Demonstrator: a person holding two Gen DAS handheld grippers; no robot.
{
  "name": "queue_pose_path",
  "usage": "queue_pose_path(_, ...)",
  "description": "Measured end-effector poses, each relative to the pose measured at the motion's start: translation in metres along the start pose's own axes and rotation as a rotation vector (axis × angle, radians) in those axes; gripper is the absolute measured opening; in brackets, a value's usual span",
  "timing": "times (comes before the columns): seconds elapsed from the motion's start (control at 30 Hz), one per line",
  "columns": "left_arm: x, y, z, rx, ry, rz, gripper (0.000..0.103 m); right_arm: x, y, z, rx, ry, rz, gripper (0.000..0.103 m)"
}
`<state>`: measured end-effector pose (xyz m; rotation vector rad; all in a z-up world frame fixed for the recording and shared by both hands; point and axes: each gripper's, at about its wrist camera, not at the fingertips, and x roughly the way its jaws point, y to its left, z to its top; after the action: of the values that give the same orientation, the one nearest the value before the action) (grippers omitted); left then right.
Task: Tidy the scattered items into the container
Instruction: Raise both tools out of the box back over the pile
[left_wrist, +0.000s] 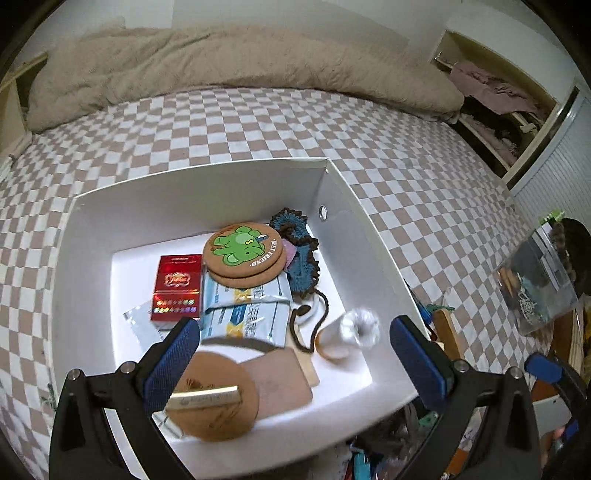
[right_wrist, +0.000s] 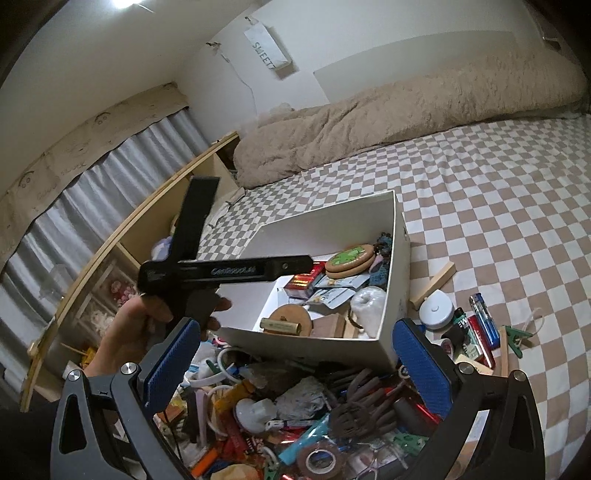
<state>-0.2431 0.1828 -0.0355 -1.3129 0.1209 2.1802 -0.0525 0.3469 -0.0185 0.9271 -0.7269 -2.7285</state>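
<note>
A white box (left_wrist: 85, 266) sits on the checked bed; it also shows in the right wrist view (right_wrist: 397, 295). Inside lie a red packet (left_wrist: 178, 288), cork coasters with a green elephant (left_wrist: 244, 254), a blue crochet piece (left_wrist: 301, 269), sachets (left_wrist: 251, 317), a gold tube (left_wrist: 203, 400) on a cork disc, and a blurred white bundle (left_wrist: 360, 326). My left gripper (left_wrist: 293, 354) is open and empty above the box. My right gripper (right_wrist: 291, 363) is open and empty over a heap of scattered items (right_wrist: 314, 417). The left gripper's handle (right_wrist: 225, 273) and the hand holding it show left of the box.
Right of the box on the bed lie a wooden block (right_wrist: 434, 284), a white round case (right_wrist: 437, 308), lighters (right_wrist: 484, 325) and a green clip (right_wrist: 517, 338). A beige blanket (left_wrist: 240, 74) lies at the far side. A shelf (right_wrist: 110, 251) runs along the left.
</note>
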Motion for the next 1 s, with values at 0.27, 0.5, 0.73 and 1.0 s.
queue_pose_path(0.27,-0.046,-0.002,-0.029,0.022,-0.062,0.007,0.103,-0.017,0.029,-0.004,-0.065,-0.042,-0.057,0.103)
queue_pose_path(0.5,-0.089,-0.001,-0.055,0.016,-0.143,0.01,0.103,-0.033,0.054,-0.011,-0.153,-0.116,-0.156,0.103)
queue_pose_path(0.73,-0.13,0.0,-0.077,0.033,-0.234,0.049,0.103,-0.044,0.073,-0.022,-0.186,-0.154,-0.19,0.103)
queue_pose_path(1.0,-0.176,0.005,-0.11,0.018,-0.34,0.074,0.103,-0.054,0.094,-0.035,-0.239,-0.201,-0.265,0.103)
